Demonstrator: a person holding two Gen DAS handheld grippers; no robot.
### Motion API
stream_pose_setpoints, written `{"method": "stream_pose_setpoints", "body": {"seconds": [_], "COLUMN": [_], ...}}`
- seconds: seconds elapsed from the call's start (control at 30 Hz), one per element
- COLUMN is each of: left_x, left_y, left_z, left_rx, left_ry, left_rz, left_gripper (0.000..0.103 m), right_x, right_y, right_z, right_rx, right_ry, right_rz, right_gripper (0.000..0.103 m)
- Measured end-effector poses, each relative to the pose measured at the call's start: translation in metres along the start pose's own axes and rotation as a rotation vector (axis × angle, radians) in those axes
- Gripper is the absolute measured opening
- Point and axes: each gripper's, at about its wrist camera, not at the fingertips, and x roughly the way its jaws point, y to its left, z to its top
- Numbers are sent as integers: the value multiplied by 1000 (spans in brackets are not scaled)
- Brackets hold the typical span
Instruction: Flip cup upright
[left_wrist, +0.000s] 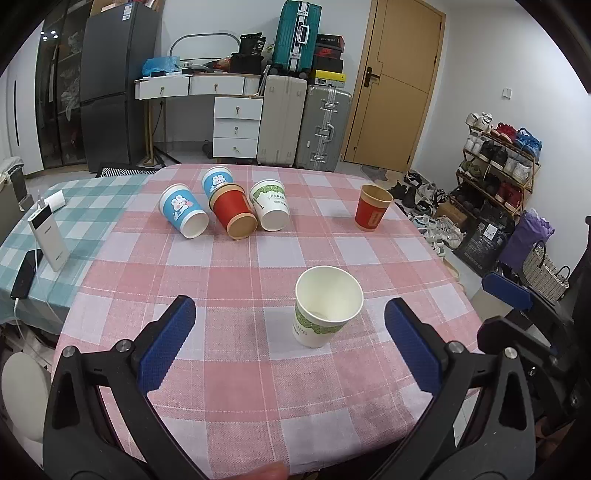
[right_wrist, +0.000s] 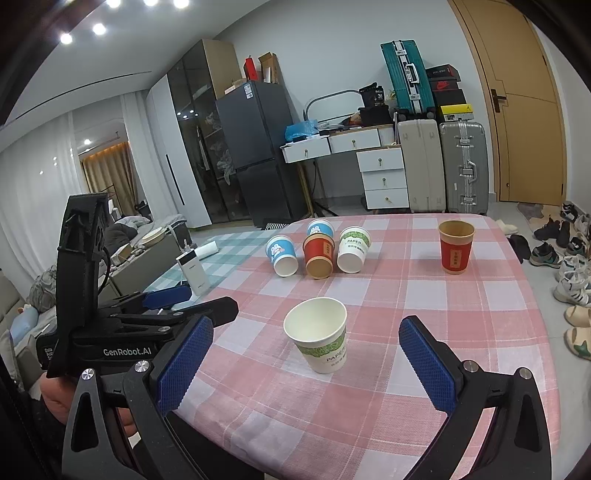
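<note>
Both tools hang over the near edge of the worktop (left_wrist: 258, 387), jaws spread wide and holding nothing. The left tool (left_wrist: 290, 343) and right tool (right_wrist: 308, 363) each face a white cup (left_wrist: 327, 312) standing upright between them. Four cups lie tipped farther back; a red cup (left_wrist: 373, 212) stands right

white cup (left_wrist: 325, 314) (right_wrist: 320, 336): upright, empty, near edge
red cup (left_wrist: 372, 207) (right_wrist: 455, 246): upright, far right
four cups (left_wrist: 235, 211) (right_wrist: 318, 256): on their sides, far centre
</note>
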Motion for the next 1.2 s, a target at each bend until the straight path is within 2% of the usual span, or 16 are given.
{"method": "stream_pose_setpoints", "body": {"seconds": [1.07,1.2], "left_x": [6,13], "left_y": [-2,1], "left_z": [-2,-4], "left_rx": [-1,-13], "left_ry": [4,14], "left_rz": [-4,13], "left_gripper": [102,102], "right_x": [5,8], "right_y": [-3,-5], "right_z": [-5,-6], "right_rx": [6,10], "right_ry": [11,16], "right_rz": [3,2], "right_gripper": [103,103]}}
